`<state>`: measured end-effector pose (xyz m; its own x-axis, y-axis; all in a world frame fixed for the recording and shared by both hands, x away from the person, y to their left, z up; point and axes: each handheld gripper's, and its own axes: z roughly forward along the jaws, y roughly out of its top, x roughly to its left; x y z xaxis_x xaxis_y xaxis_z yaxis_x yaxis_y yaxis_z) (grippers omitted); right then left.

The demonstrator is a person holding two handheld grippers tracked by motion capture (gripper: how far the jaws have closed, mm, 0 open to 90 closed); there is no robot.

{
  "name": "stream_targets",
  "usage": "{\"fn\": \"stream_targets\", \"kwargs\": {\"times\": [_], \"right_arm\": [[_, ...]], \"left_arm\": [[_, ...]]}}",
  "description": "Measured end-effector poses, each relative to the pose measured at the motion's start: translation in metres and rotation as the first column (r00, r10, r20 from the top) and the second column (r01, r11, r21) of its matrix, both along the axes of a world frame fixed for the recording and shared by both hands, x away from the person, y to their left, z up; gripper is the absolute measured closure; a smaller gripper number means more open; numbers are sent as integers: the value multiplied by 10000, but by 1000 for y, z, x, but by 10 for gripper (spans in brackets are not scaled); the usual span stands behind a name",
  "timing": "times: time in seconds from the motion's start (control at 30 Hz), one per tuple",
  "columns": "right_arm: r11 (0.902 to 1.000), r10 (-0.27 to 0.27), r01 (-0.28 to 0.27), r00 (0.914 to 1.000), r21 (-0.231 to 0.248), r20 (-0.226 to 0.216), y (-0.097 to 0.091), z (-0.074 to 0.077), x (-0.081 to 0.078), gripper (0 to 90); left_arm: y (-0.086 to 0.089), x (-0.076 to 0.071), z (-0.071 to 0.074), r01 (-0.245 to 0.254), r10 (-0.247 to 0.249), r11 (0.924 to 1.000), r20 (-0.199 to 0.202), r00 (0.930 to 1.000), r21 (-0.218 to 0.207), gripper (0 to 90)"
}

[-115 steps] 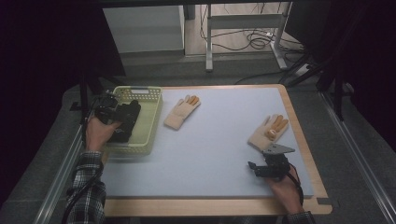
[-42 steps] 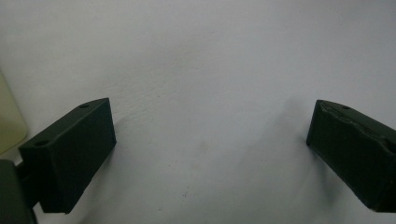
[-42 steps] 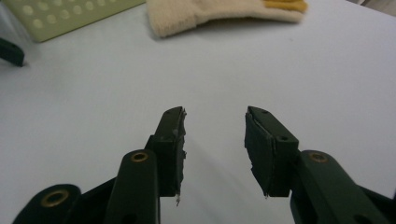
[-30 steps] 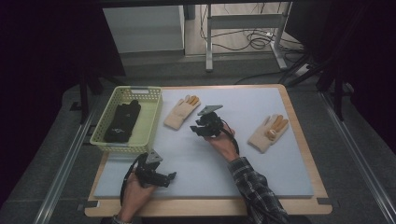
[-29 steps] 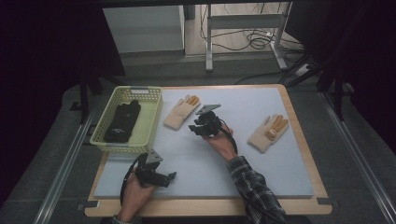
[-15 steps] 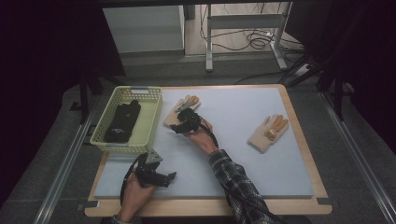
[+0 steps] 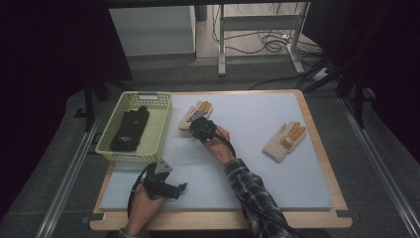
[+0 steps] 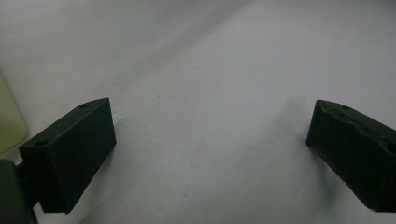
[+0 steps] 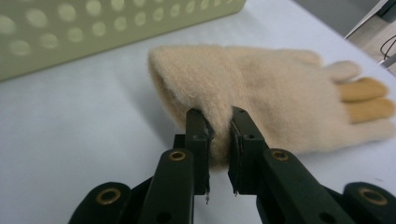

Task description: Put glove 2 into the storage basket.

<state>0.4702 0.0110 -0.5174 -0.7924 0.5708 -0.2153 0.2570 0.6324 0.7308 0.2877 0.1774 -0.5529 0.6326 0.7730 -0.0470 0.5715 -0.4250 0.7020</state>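
Mat (image 7: 277, 148) is shared by three things: basket (image 7: 159, 130) at its left, with dark gloves (image 7: 130, 130) already inside, and two beige gloves left out. The near glove (image 9: 261, 98), just beside the basket, is pinched at its cuff by the right gripper (image 9: 219, 135), whose jaws have just been closing. The far glove (image 7: 284, 141) lies untouched. The left gripper (image 8: 210, 149) is held wide, empty.

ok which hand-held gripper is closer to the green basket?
Left. The left hand-held gripper sits just below the green basket near its front corner; the right hand-held gripper is off its right side, pinching the cream glove.
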Motion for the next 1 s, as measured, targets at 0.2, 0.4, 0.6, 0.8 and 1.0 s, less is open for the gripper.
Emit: {"fn": "stream_targets", "kwargs": {"times": [0.2, 0.4, 0.6, 0.8, 1.0], "right_arm": [[9986, 37, -32, 9999, 520, -96, -25, 26, -11, 785], [9958, 312, -296, 9994, 870, -166, -65, 51, -43, 783], [9927, 623, -525, 9941, 1083, -891, -92, 51, -78, 743], [9823, 1002, -703, 9803, 1734, -1701, -117, 43, -99, 485], [9876, 195, 38, 9890, 1572, -1465, -115, 39, -72, 444]], "left_arm": [[0, 0, 0, 32, -32, 10000, 1, 10000, 53, 16], [0, 0, 0, 50, -50, 10000, 0, 10000, 50, 16], [0, 0, 0, 28, -28, 10000, 4, 10000, 39, 15], [0, 1, 0, 47, -47, 10000, 5, 10000, 70, 16], [0, 0, 0, 23, -23, 10000, -8, 10000, 33, 16]]}}
